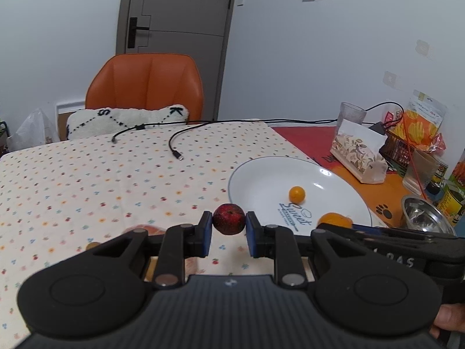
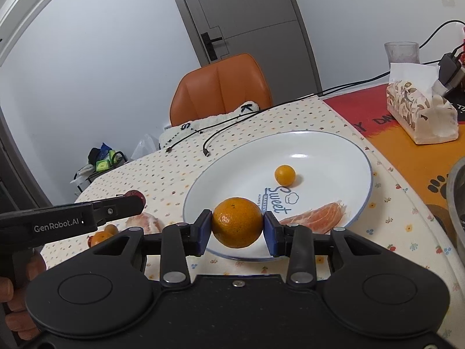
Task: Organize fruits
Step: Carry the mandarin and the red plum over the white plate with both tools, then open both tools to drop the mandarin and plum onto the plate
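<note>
The right hand-held gripper (image 2: pixel 237 223) clamps an orange (image 2: pixel 237 222) above the near rim of the white plate (image 2: pixel 343 148). The left hand-held gripper (image 1: pixel 229 223) grasps a dark red fruit (image 1: pixel 229 219), probably a plum, just left of that plate, so the right sits nearer.

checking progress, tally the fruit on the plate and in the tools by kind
small orange fruit on plate: 1
pink citrus segment on plate: 1
orange in right tool: 1
dark red fruit in left tool: 1
total: 4
</note>
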